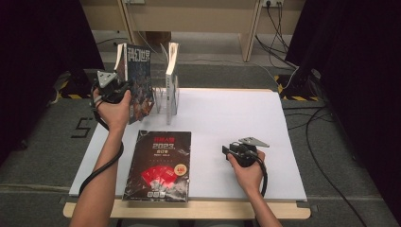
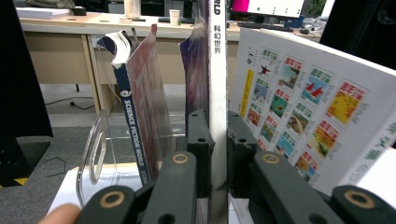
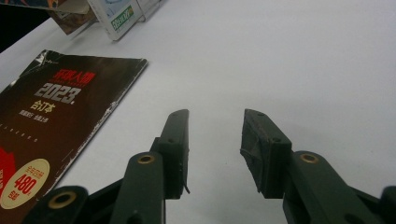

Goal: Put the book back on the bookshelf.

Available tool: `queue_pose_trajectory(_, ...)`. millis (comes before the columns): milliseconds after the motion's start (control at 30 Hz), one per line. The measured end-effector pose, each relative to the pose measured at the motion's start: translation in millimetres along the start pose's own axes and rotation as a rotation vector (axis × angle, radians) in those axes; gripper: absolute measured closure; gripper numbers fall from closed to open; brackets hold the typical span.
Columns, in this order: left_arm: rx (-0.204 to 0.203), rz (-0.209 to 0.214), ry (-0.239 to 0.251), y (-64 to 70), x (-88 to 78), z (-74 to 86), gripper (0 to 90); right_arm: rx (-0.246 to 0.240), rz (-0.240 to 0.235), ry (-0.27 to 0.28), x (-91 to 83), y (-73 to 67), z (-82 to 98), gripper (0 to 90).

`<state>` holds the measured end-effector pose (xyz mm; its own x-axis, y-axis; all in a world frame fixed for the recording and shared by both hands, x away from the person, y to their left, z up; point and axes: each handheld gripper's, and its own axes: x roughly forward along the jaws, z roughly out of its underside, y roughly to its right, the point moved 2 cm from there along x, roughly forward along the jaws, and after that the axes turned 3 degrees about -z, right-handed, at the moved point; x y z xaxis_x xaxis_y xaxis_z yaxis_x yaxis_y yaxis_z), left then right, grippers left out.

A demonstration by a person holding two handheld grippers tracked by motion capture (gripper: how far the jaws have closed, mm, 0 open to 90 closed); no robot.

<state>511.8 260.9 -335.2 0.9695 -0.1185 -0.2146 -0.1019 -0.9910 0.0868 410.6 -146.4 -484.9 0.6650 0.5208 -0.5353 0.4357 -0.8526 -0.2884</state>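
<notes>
Nearest, right gripper (image 1: 226, 152) rests on the white table (image 1: 236, 118), jaws apart, empty; dark book (image 1: 159, 165) lies flat to its left; farther, left gripper (image 2: 218, 154) clamped on upright magazine (image 2: 217, 84), spine vertical, beside clear rack (image 1: 163, 97).

The magazine (image 1: 138, 80) stood upright off the table, at the table's far left corner, clamped at its white spine (image 2: 217, 93) between the left gripper's jaws. Its front cover was dark with large pale lettering at the top; the back cover (image 2: 308, 107) was white, printed with rows of small colourful pictures. It stood just left of the clear rack (image 1: 161, 97), which held another upright magazine (image 1: 172, 78) with a blue spine.
</notes>
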Motion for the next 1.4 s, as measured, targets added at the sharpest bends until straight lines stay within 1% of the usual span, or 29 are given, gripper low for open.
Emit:
queue_pose_trajectory(67,0.017,-0.012,0.005,0.8,3.2,0.3,82.6,0.000,-0.001,0.000,0.0,-0.1,-0.1,61.9)
queue_pose_trajectory(133,0.025,-0.019,0.009,1.3,6.1,0.5,82.5,0.003,-0.002,-0.001,0.2,-0.3,0.1,61.9)
queue_pose_trajectory(333,0.026,-0.039,0.023,1.0,17.7,2.7,82.5,0.001,-0.003,-0.004,0.1,-0.2,0.5,61.9)
queue_pose_trajectory(400,0.033,-0.048,0.030,1.8,21.8,4.9,82.5,-0.003,-0.003,-0.001,0.2,0.5,0.4,61.9)
queue_pose_trajectory(500,0.039,-0.055,0.052,2.1,25.8,8.7,82.5,-0.004,-0.004,-0.001,-0.1,0.7,0.7,61.9)
queue_pose_trajectory(600,0.056,-0.055,0.053,1.7,31.2,14.9,82.4,-0.002,-0.007,-0.002,0.3,-0.1,1.2,61.9)
queue_pose_trajectory(667,0.065,-0.055,0.066,1.8,31.0,15.7,82.4,-0.011,-0.006,-0.003,0.9,0.1,1.3,61.9)
queue_pose_trajectory(700,0.071,-0.059,0.070,2.2,30.7,16.0,82.4,-0.001,-0.011,-0.004,1.1,-1.0,1.6,61.9)
queue_pose_trajectory(767,0.084,-0.060,0.081,2.7,29.8,18.1,82.3,-0.006,-0.010,-0.005,1.2,-1.4,1.6,61.9)
queue_pose_trajectory(833,0.088,-0.066,0.085,2.3,27.1,20.1,82.2,-0.013,-0.011,-0.006,1.3,-1.3,1.6,61.9)
queue_pose_trajectory(900,0.101,-0.069,0.090,2.2,23.8,22.8,82.1,-0.005,-0.013,-0.007,0.9,-1.9,1.6,61.9)
queue_pose_trajectory(967,0.134,-0.075,0.090,3.0,17.9,26.9,82.0,-0.009,-0.009,-0.006,0.9,-1.3,1.7,61.9)
queue_pose_trajectory(1033,0.156,-0.078,0.084,4.0,11.3,31.5,81.8,-0.005,-0.012,-0.011,0.7,-2.0,2.0,61.9)
queue_pose_trajectory(1167,0.186,-0.080,0.073,4.6,-4.9,43.4,81.7,-0.005,-0.014,-0.010,0.8,-3.3,1.7,61.9)
queue_pose_trajectory(1200,0.190,-0.079,0.069,4.2,-8.8,46.3,81.7,-0.006,-0.015,-0.010,0.9,-3.3,1.7,61.9)
queue_pose_trajectory(1367,0.165,-0.090,0.048,0.3,-25.3,58.7,81.8,-0.005,-0.017,-0.011,0.7,-4.0,1.7,61.8)
queue_pose_trajectory(1400,0.166,-0.092,0.046,-0.2,-27.8,61.2,81.8,-0.015,-0.015,-0.011,0.7,-3.4,1.7,61.8)
